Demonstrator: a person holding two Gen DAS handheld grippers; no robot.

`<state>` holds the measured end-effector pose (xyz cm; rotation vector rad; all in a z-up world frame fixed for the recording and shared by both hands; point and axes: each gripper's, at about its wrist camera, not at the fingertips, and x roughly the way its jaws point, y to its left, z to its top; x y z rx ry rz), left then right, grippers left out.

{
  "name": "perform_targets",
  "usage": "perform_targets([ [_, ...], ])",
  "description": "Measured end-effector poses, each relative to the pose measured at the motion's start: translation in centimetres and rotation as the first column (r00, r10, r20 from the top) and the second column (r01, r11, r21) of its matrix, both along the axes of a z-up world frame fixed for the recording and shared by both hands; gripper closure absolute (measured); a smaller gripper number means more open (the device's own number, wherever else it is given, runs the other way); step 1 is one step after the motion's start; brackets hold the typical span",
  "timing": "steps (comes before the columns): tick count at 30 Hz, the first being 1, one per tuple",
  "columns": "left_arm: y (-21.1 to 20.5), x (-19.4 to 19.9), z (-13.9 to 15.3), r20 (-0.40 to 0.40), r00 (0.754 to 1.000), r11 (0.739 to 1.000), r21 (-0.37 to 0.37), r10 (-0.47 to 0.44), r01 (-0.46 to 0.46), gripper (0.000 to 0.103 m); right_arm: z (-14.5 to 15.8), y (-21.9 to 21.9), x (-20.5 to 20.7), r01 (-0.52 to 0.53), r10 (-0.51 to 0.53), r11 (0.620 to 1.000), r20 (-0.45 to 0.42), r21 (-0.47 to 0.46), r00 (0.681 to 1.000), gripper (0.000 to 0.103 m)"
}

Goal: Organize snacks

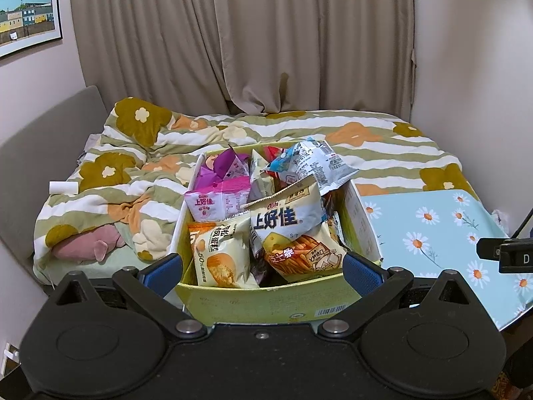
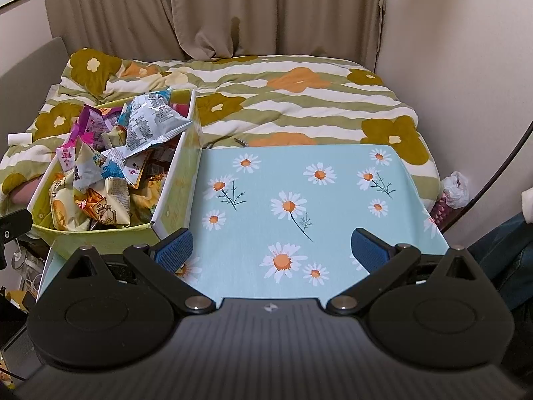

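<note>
A yellow-green box [image 1: 266, 303] full of snack bags stands on the left of a table with a light blue daisy cloth [image 1: 433, 226]. On top lie a white Oishi bag [image 1: 286, 216], a cream bag [image 1: 221, 253], a pink bag [image 1: 216, 196] and a blue-white bag [image 1: 309, 163]. My left gripper [image 1: 263, 270] is open, its blue pads on either side of the box's near end. My right gripper [image 2: 271, 248] is open and empty over the bare cloth [image 2: 299, 193], right of the box [image 2: 173, 180].
A bed with a striped flower quilt [image 2: 283, 100] lies behind the table. Beige curtains [image 1: 250, 33] hang at the back. A framed picture [image 1: 26, 13] hangs at the left. A pink plush [image 1: 90, 243] lies on the bed. A plastic bag [image 2: 456, 190] sits at right.
</note>
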<state>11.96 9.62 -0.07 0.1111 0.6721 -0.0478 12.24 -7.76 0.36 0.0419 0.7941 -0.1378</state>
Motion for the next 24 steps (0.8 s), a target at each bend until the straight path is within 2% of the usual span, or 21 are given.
perform_targets([
  [24,0.31,0.33,0.14,0.013,1.000,1.000,0.005,-0.004,0.004,0.000,0.34,0.30,0.38,0.003,-0.003,1.000,0.006,0.005,1.000,0.000],
])
